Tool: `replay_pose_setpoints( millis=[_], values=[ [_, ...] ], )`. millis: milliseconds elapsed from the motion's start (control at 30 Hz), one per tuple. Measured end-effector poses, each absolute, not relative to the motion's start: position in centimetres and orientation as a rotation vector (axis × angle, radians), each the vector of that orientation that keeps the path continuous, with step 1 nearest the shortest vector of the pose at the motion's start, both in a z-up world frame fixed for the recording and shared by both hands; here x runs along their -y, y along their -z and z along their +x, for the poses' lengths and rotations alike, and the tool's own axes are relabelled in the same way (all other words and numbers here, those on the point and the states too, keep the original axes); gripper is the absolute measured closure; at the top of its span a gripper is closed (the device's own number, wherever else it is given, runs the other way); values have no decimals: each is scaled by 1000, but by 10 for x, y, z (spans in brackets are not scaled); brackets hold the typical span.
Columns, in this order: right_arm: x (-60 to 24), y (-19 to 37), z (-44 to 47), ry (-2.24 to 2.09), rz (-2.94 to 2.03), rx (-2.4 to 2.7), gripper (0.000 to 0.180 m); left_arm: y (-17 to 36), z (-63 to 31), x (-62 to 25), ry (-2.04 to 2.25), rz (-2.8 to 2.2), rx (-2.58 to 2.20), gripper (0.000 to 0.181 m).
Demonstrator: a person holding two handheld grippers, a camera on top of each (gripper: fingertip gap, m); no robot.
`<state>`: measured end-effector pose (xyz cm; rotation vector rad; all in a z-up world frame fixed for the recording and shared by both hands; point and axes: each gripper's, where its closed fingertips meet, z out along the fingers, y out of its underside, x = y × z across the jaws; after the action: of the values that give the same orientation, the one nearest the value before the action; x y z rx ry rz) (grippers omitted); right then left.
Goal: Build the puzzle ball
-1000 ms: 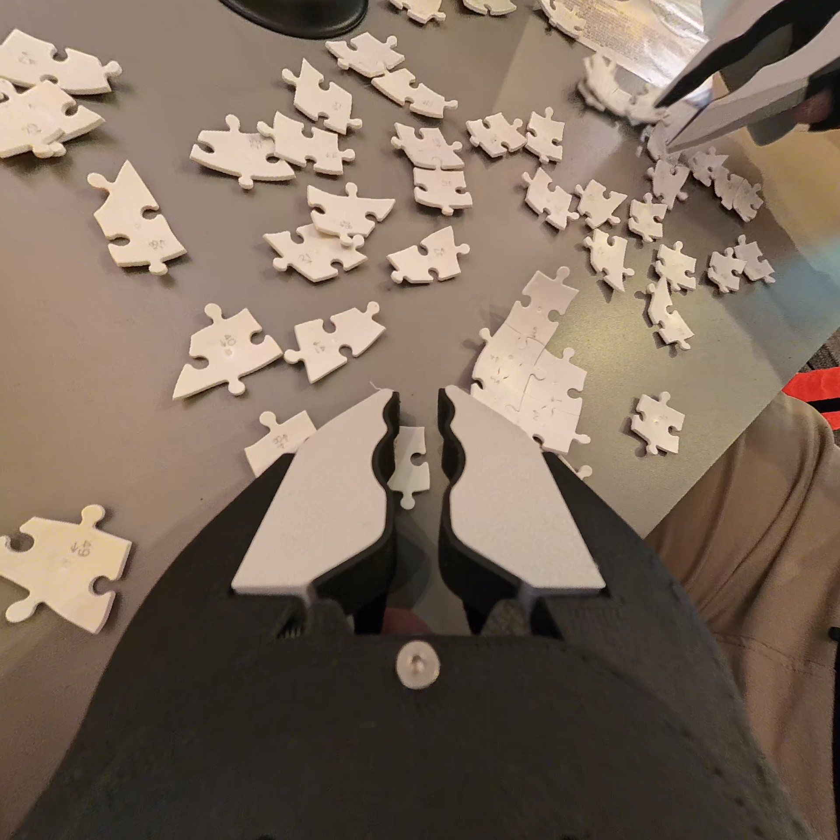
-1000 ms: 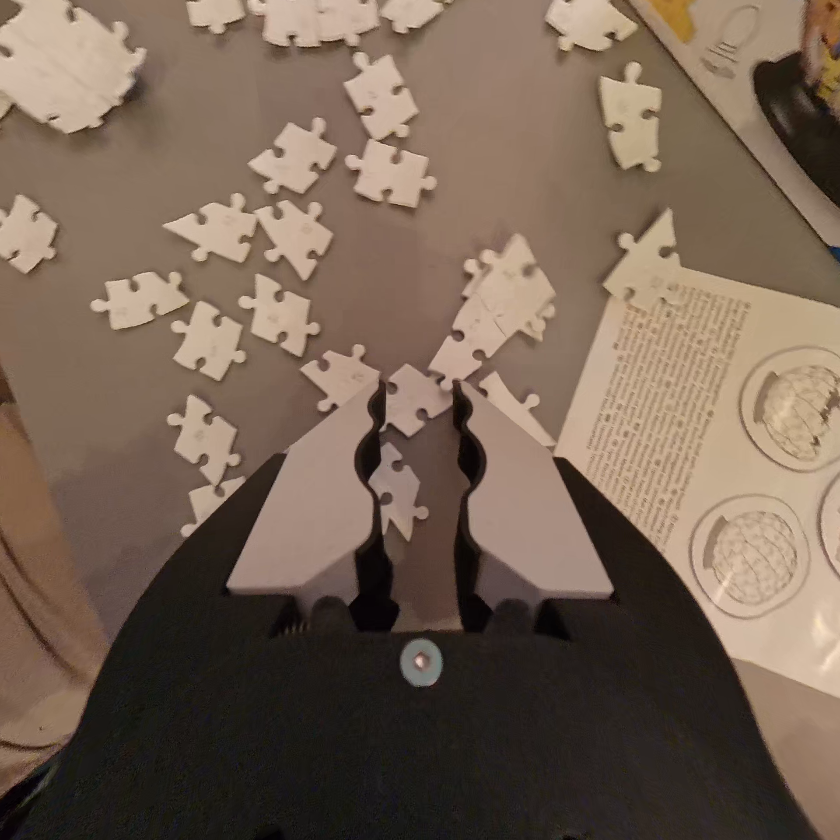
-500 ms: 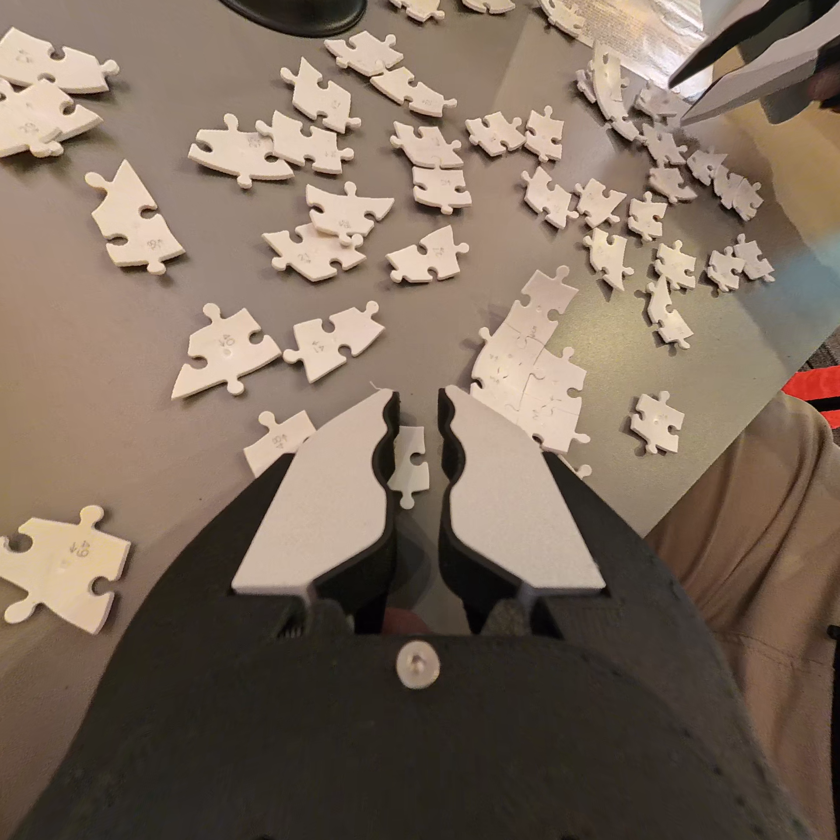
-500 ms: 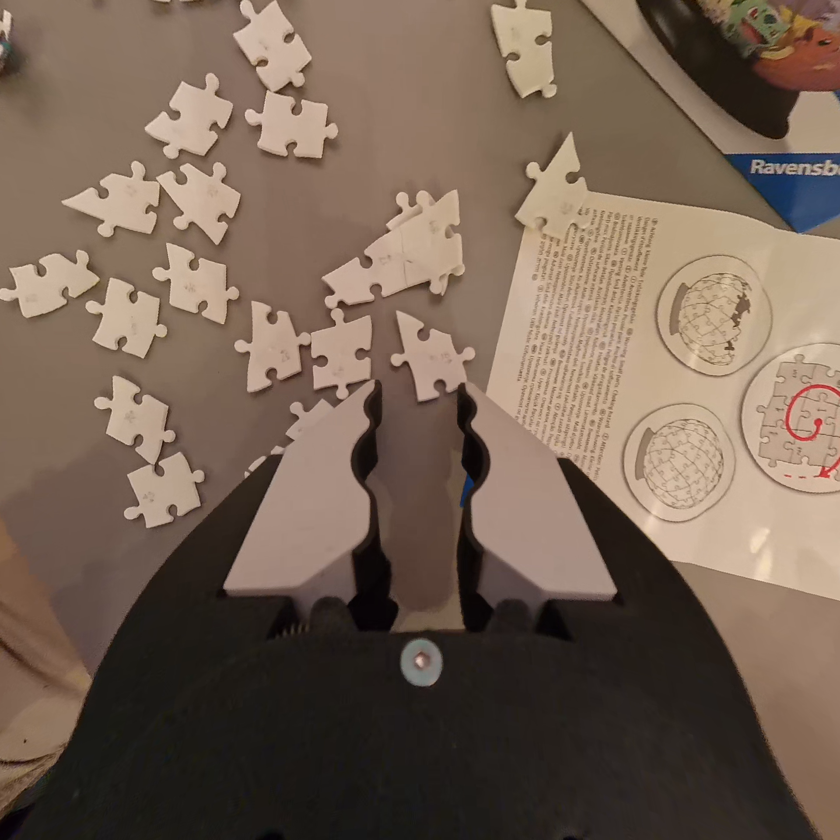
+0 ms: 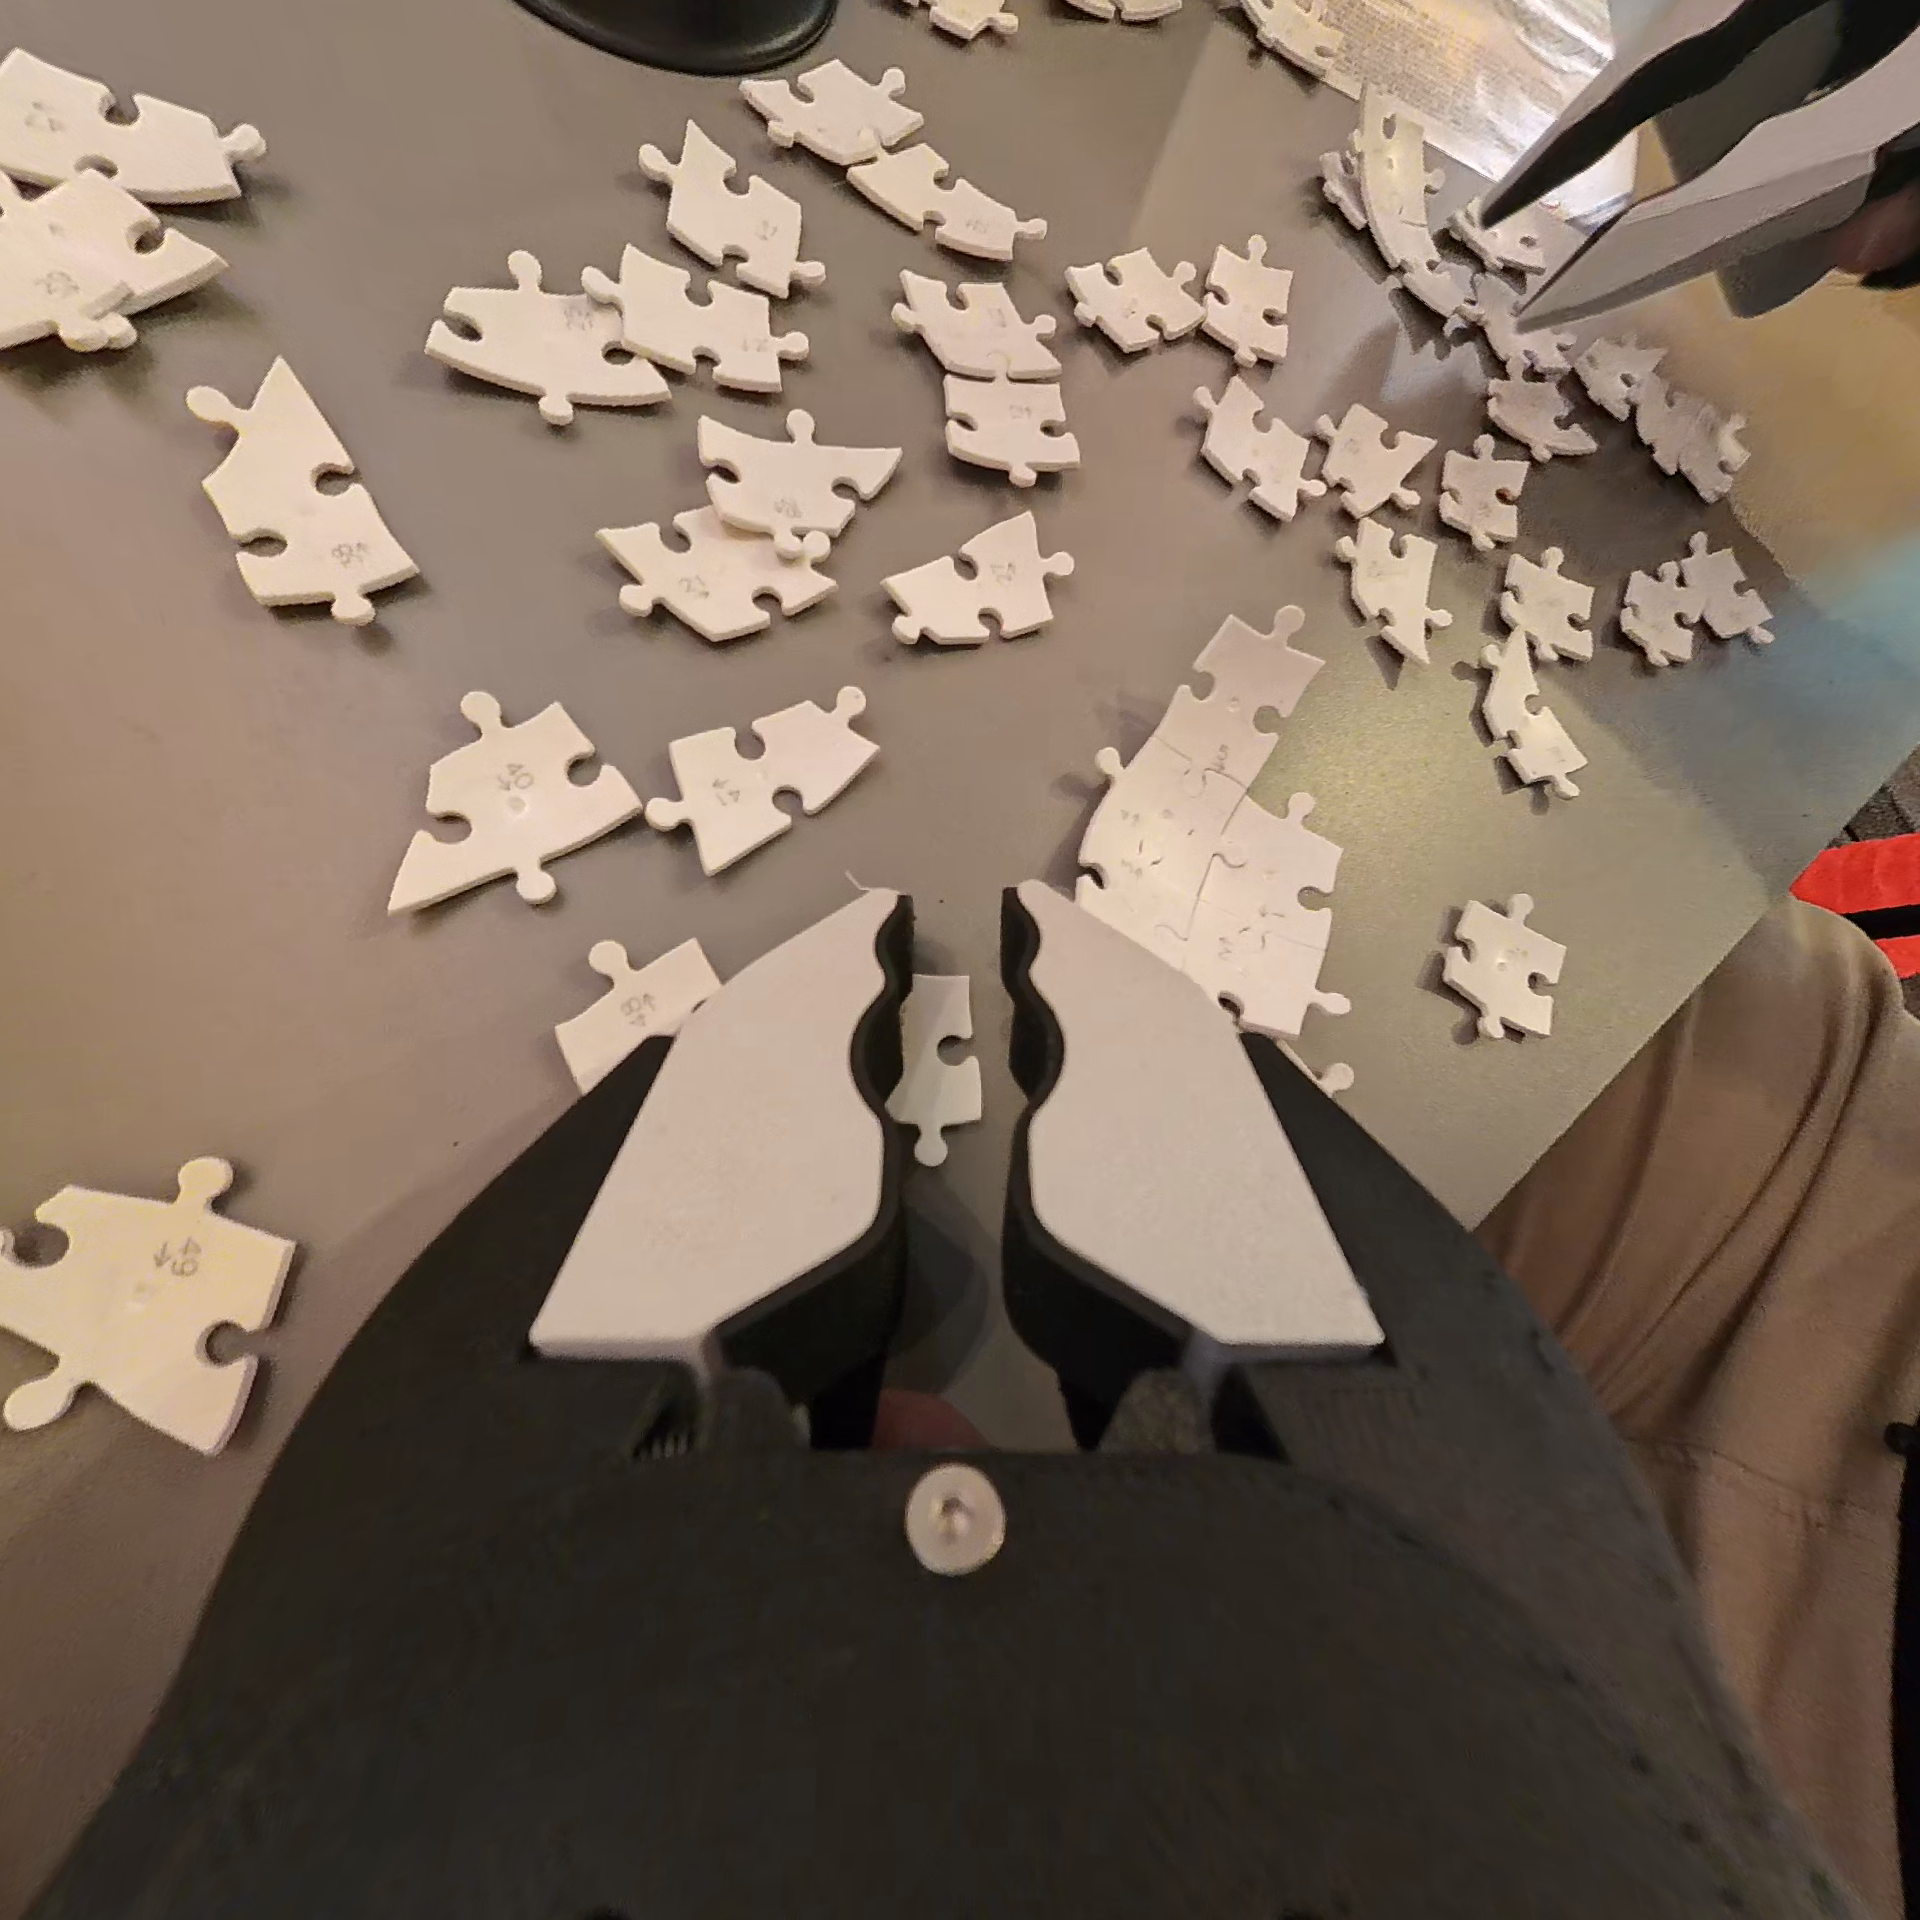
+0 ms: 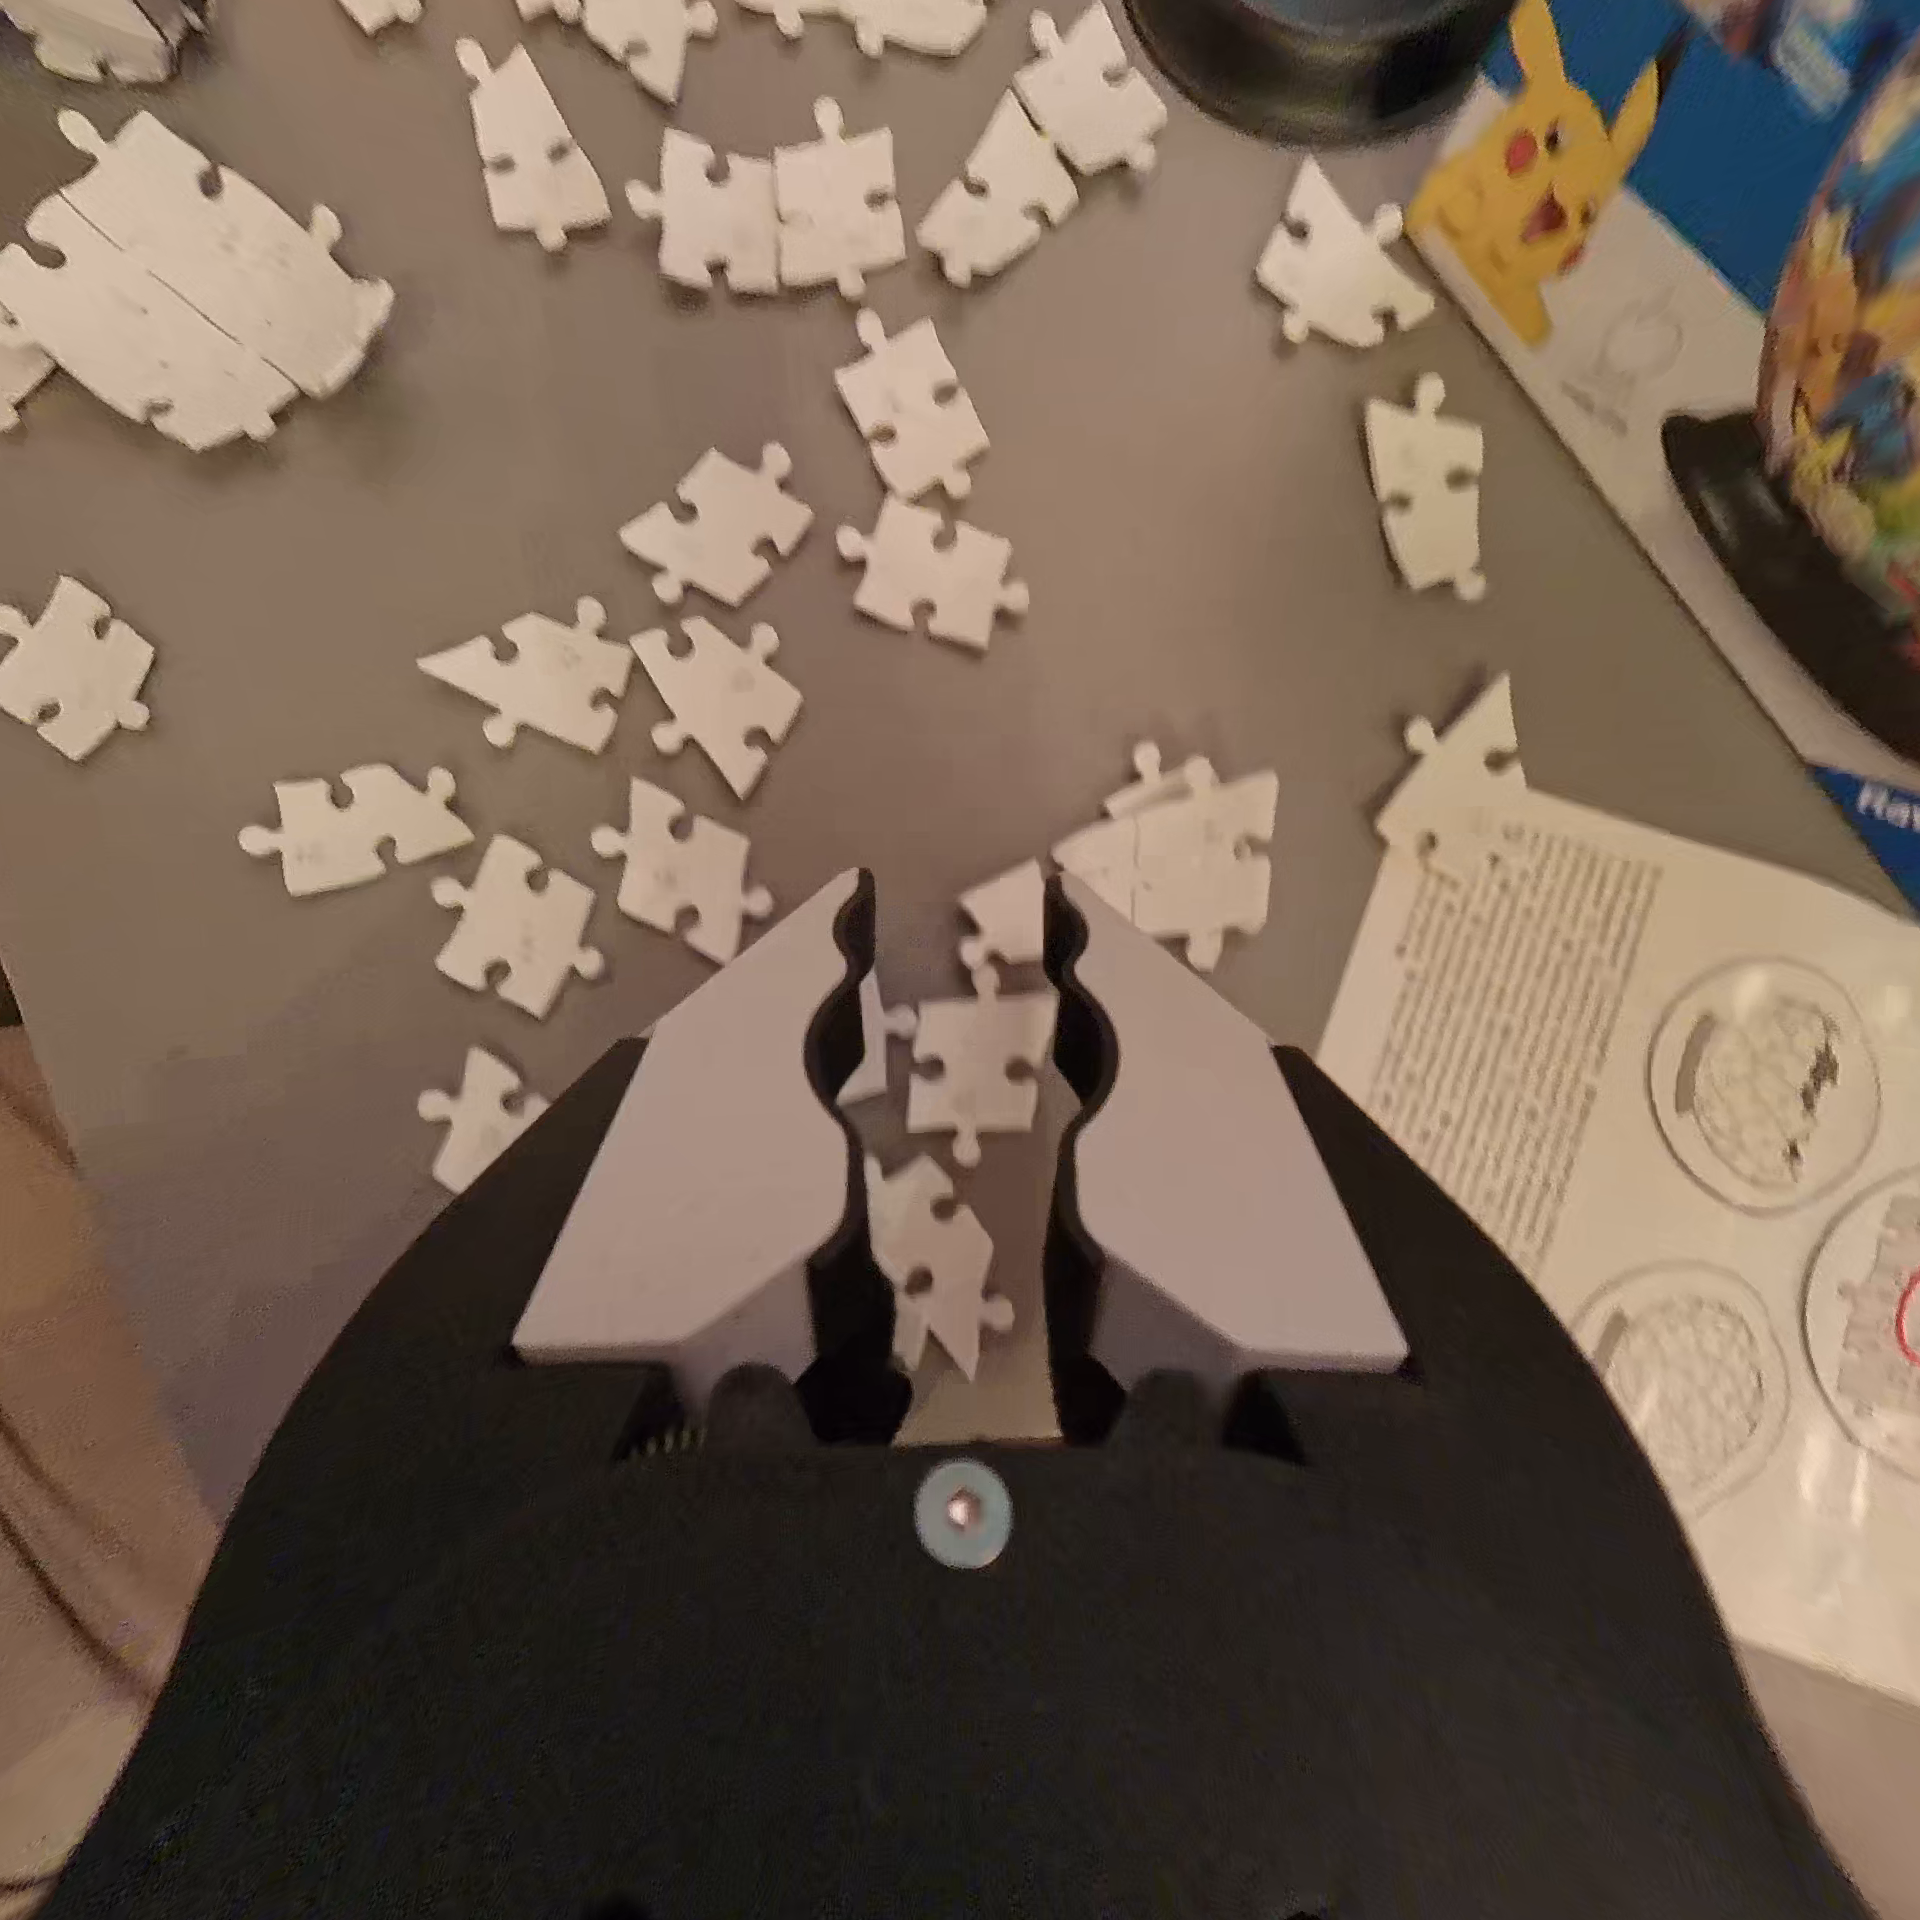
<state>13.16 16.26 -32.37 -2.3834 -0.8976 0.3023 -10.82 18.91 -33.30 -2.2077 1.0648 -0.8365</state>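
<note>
The left gripper (image 5: pixel 956 909) hovered over the grey table (image 5: pixel 208 935) with its fingers spread a narrow gap apart, gripping nothing. A single white piece (image 5: pixel 938 1060) lay flat on the table, seen through that gap. An assembled patch (image 5: pixel 1210 842) of several joined pieces lay just right of the right fingertip. Loose white pieces, blank side up, were scattered across the table beyond it, among them a pair (image 5: pixel 530 800) lying ahead and to the left. A black base (image 5: pixel 675 26) stood at the far edge. The right gripper (image 5: pixel 1507 265) showed at the upper right, above a cluster of small pieces.

In the right wrist view, the right gripper (image 6: pixel 961 899) also had its fingers spread and held nothing. This view was slightly blurred. Two loose pieces (image 6: pixel 977 1060) lay on the table and showed between the fingers. A small joined group (image 6: pixel 1184 862) lay just beyond the right fingertip. A larger joined section (image 6: pixel 197 291) lay at the far left. A printed instruction sheet (image 6: pixel 1558 1039) lay to the right, with one piece (image 6: pixel 1455 790) overlapping its far corner. A colourful box (image 6: pixel 1621 208) lay beyond the sheet. A person's tan sleeve (image 5: pixel 1714 1351) showed at the table edge.
</note>
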Motion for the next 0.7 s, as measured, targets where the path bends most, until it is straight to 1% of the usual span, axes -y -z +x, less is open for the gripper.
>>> replay_pose_setpoints(
  millis=[267, 567, 700],
  values=[
    [-211, 306, 74, -324, -2252, 775, 151, 336, -108, -188, 799, -2216, -1088, 165],
    [-245, 333, 57, -288, -2301, 759, 150, 333, -108, -189, 838, -2210, -1064, 165],
    [-244, 338, 55, -303, -2310, 784, 156, 333, -108, -189, 849, -2212, -1061, 165]
  ],
)
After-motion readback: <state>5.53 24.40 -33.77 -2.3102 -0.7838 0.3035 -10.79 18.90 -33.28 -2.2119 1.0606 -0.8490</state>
